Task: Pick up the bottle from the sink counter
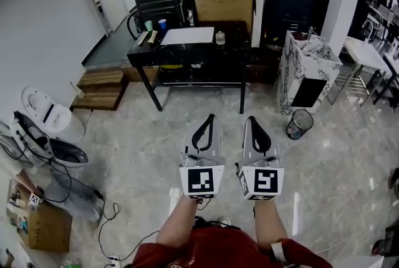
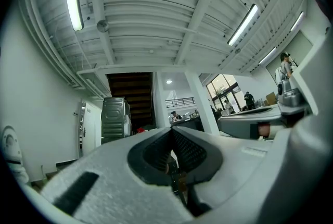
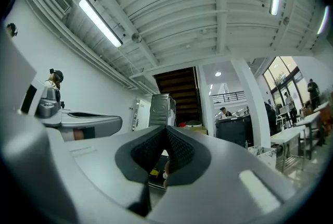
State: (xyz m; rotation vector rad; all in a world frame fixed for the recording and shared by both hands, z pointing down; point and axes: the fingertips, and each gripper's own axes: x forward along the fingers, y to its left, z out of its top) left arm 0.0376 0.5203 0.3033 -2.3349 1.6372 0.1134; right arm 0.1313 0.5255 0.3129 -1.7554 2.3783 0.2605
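Both grippers are held side by side over the marble floor, pointing at a black table [image 1: 144,56]. My left gripper [image 1: 210,118] is shut with nothing in it; its tips meet in the left gripper view [image 2: 171,131]. My right gripper [image 1: 251,118] is also shut and empty, with its tips together in the right gripper view [image 3: 166,128]. A marble-patterned sink counter [image 1: 298,76] stands to the right of the table, some way ahead of the right gripper. A small pale bottle [image 1: 220,37] stands on the black table beside a white sheet [image 1: 188,35]. I cannot make out a bottle on the sink counter.
A mesh waste bin [image 1: 299,124] sits on the floor in front of the sink counter. A cardboard box [image 1: 224,1] stands behind the table, and cups [image 1: 156,25] sit at its left end. A toilet [image 1: 51,120], cables and wooden steps [image 1: 100,88] are on the left.
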